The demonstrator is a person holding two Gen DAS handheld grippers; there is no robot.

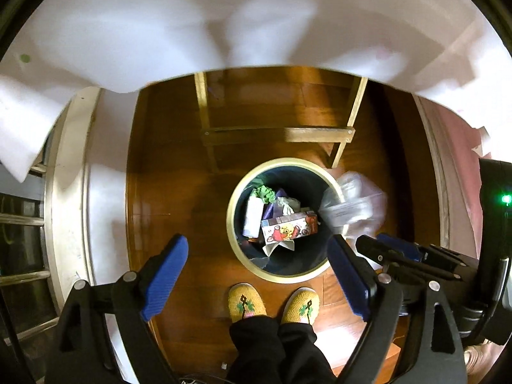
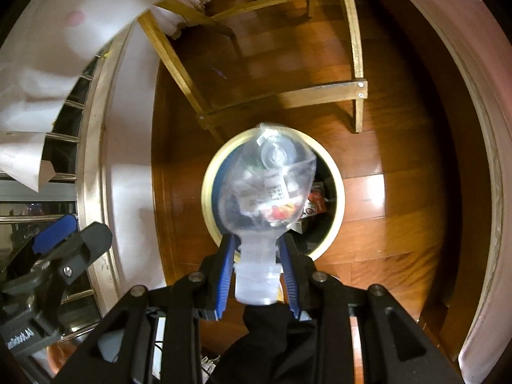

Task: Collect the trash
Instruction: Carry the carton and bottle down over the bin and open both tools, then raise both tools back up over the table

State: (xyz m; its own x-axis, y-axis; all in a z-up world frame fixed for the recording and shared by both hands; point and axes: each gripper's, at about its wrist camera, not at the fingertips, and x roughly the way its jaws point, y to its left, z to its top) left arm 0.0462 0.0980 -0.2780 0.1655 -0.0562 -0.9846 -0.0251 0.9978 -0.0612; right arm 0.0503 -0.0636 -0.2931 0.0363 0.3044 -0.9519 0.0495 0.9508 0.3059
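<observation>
A round trash bin (image 1: 277,162) with a pale rim stands on the wooden floor, holding a printed carton (image 1: 288,228), a white carton (image 1: 252,216) and crumpled wrappers. My left gripper (image 1: 258,240) hangs straight above it, jaws wide open with nothing between them. My right gripper (image 2: 257,240) is shut on the neck of a clear plastic bottle (image 2: 265,179), which hangs bottom-down over the bin (image 2: 340,198). In the left wrist view the bottle (image 1: 352,204) is blurred at the bin's right rim, with the right gripper (image 1: 393,249) beside it. The left gripper (image 2: 64,227) shows at the left edge of the right wrist view.
A person's feet in yellow slippers (image 1: 246,300) stand just in front of the bin. A wooden chair frame (image 1: 278,134) stands behind it. A white cloth (image 1: 224,16) hangs over the far side. A pale wall base and metal rails (image 1: 22,220) run along the left.
</observation>
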